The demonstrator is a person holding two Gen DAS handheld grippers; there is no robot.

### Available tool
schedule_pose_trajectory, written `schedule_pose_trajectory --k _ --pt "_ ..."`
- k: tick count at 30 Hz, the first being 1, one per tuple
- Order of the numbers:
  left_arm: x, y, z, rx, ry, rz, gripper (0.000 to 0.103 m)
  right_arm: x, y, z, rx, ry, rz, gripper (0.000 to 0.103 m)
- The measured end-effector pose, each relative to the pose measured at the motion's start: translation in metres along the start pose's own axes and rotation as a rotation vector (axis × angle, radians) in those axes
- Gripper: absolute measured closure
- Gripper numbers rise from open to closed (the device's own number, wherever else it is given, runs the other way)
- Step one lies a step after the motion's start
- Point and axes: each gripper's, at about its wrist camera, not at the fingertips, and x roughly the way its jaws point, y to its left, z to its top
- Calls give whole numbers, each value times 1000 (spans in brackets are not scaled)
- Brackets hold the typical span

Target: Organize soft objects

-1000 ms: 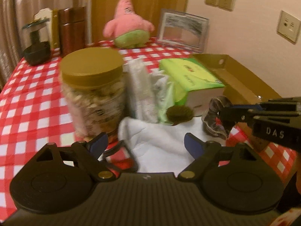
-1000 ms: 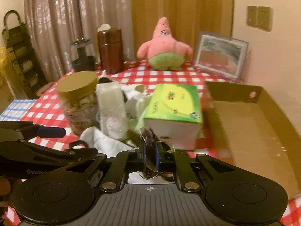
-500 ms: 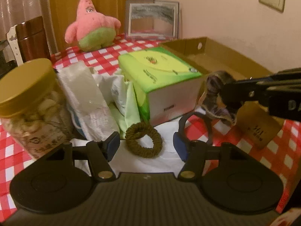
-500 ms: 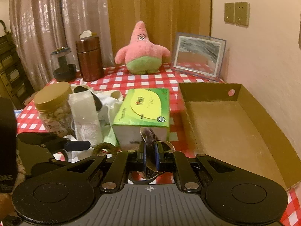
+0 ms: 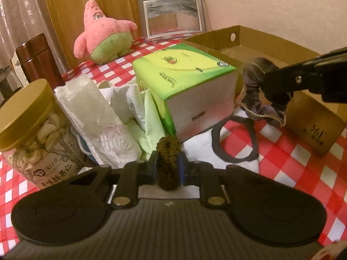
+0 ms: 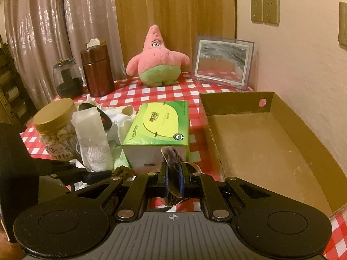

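Here, left tongs (image 5: 168,169) closing on a fuzzy olive-brown knitted hair tie (image 5: 168,162), upright above white cloth (image 5: 199,149). Right tongs (image 6: 173,178) pinching a crumpled, velvety purple scrunchie (image 6: 172,156) beside the rigid cardboard tray (image 6: 260,143). Thin black elastic loop (image 5: 234,138) flat on the checked worktop (image 5: 292,162).

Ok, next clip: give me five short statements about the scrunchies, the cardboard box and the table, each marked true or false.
1. The left gripper has a brown scrunchie between its jaws. True; the jaws are closing on it.
2. The right gripper is empty. False: it grips a purple scrunchie.
3. The cardboard box already holds a scrunchie. False: nothing lies in it.
4. A black hair band lies flat on the table. True.
5. The pink star plush lies inside the box. False: it stands at the table's far end.
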Motion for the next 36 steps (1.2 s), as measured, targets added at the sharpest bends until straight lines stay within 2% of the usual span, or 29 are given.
schedule_pose_trajectory --k 10,18,24,32,34,36 --pt "-39 3 18 -53 -60 -11 87 -29 -5 18 18 -49 -5 94" --pt "-69 -15 43 -97 -126 -65 87 -65 -40 43 44 -121 -64 94" --pt "-74 -42 67 -129 -150 -147 87 -81 -86 42 71 -126 -135 94" --pt "-55 -83 94 -153 -140 -298 87 -76 -147 28 131 -72 -211 93" --pt "-46 -92 98 -154 -131 -325 82 -72 -155 24 146 -57 -212 93" --pt "-39 -100 102 -144 -124 -344 74 -67 -160 20 157 -42 -212 93"
